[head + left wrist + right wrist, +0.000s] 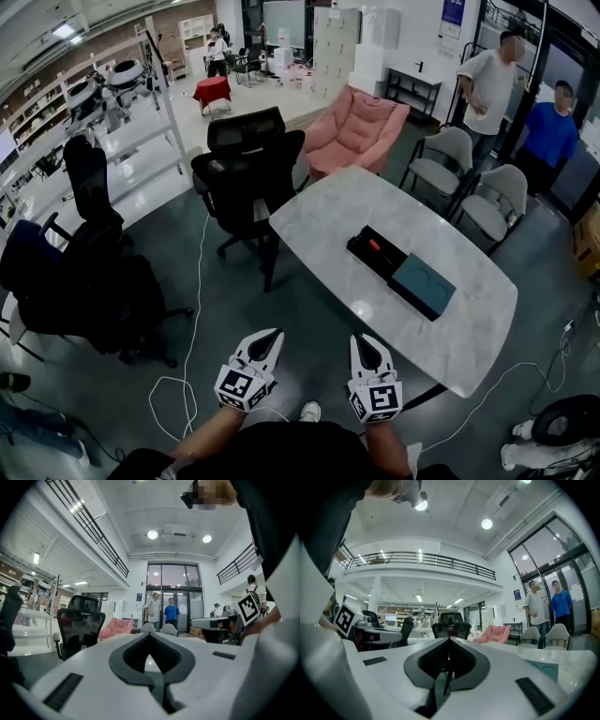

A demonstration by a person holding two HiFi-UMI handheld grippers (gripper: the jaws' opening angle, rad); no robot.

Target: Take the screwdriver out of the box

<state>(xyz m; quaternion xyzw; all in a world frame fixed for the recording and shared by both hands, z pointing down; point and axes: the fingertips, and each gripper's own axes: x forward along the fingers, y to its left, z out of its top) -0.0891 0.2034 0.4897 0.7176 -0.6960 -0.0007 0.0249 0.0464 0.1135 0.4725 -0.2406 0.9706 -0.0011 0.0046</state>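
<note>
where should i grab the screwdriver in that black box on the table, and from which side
Grip the screwdriver by its orange handle, the only part that shows clearly, and come from above. It seems to lie flat in the open half of the black box, so the box walls would block a side approach. The teal cover hides the other half. Close across the handle's width. It is too small here to tell more.
</note>
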